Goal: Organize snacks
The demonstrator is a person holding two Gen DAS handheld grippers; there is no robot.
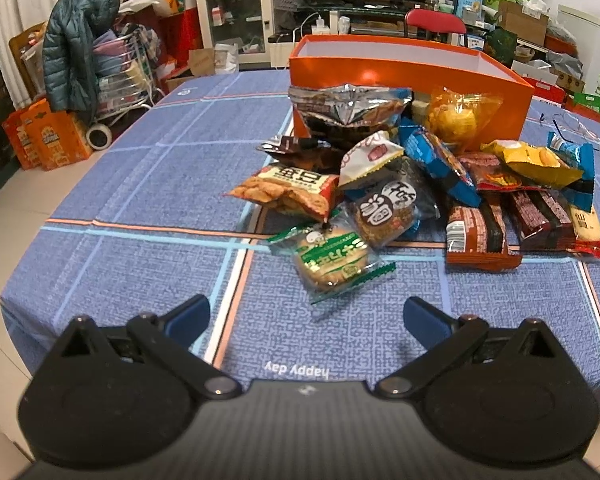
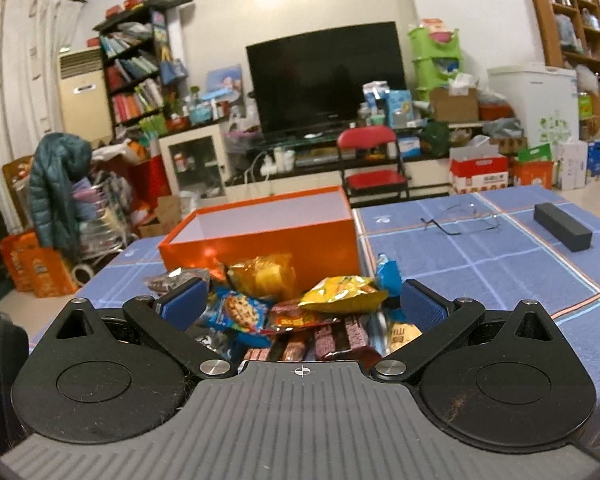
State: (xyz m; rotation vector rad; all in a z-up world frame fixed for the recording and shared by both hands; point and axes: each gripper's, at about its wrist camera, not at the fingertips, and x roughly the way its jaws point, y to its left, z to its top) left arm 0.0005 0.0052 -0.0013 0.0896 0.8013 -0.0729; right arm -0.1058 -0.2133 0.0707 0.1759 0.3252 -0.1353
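A heap of wrapped snacks (image 1: 412, 184) lies on the blue checked tablecloth in front of an open orange box (image 1: 408, 72). Nearest me is a round cracker in a green packet (image 1: 330, 258). My left gripper (image 1: 306, 318) is open just short of that packet, nothing between its fingers. In the right wrist view the same snack heap (image 2: 300, 312) sits before the orange box (image 2: 268, 240). My right gripper (image 2: 302, 306) hangs open over the heap, with a yellow packet (image 2: 342, 294) between and beyond its fingers, untouched.
Folded glasses (image 2: 460, 218) and a black case (image 2: 562, 232) lie on the tablecloth (image 2: 480, 264) to the right. A red folding chair (image 2: 372, 164) stands behind the table. The table's left edge (image 1: 24, 256) drops to the floor, with clutter beyond.
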